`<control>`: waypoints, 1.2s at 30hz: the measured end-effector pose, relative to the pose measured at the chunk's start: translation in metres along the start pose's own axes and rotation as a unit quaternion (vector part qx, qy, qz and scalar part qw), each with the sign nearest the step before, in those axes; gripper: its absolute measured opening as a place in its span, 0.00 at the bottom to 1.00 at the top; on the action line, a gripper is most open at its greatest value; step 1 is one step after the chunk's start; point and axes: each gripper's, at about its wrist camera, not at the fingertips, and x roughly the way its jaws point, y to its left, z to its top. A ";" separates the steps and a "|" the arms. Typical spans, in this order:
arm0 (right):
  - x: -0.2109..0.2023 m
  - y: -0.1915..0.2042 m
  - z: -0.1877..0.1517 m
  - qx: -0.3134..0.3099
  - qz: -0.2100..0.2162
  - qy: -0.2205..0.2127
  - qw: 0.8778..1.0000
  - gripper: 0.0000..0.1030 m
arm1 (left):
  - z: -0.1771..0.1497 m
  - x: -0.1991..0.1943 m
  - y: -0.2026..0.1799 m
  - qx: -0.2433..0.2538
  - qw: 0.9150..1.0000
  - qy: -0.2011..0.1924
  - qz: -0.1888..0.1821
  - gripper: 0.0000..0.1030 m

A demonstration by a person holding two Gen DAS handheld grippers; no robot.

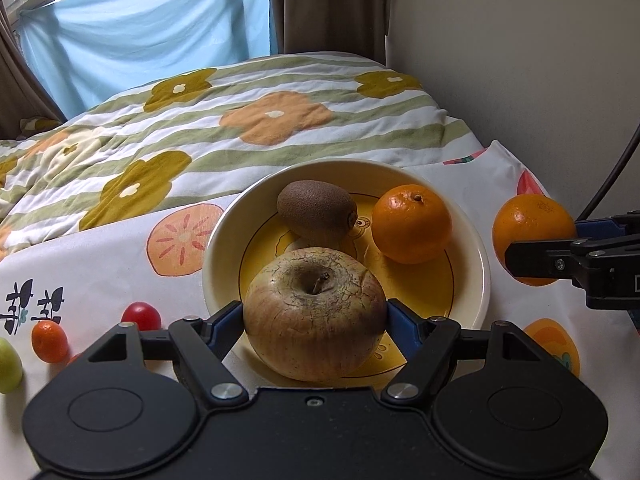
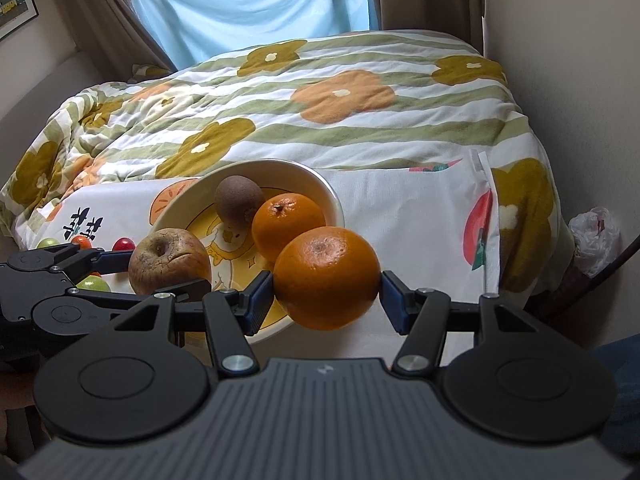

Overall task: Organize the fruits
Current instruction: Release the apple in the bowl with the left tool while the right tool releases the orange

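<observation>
A cream bowl with a yellow inside sits on the white fruit-print cloth; it also shows in the right wrist view. A kiwi and an orange lie in it. My left gripper is shut on a wrinkled apple over the bowl's near part. My right gripper is shut on a second orange, held just right of the bowl's rim; that orange also shows in the left wrist view.
Small fruits lie left of the bowl: a red one, a small orange one and a green one. A flowered quilt covers the bed behind. A wall stands close on the right.
</observation>
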 end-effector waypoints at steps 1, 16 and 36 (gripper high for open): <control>0.000 0.000 0.000 0.000 0.000 0.000 1.000 0.71 | 0.000 0.000 -0.001 0.001 1.000 0.001 0.000 0.78; 0.005 0.007 0.000 -0.019 0.016 0.001 1.000 0.71 | -0.007 -0.048 0.029 -0.044 0.998 -0.037 0.010 0.98; 0.031 0.047 -0.009 -0.139 0.026 0.006 0.990 0.85 | -0.035 -0.069 0.051 -0.106 0.993 -0.038 0.044 0.98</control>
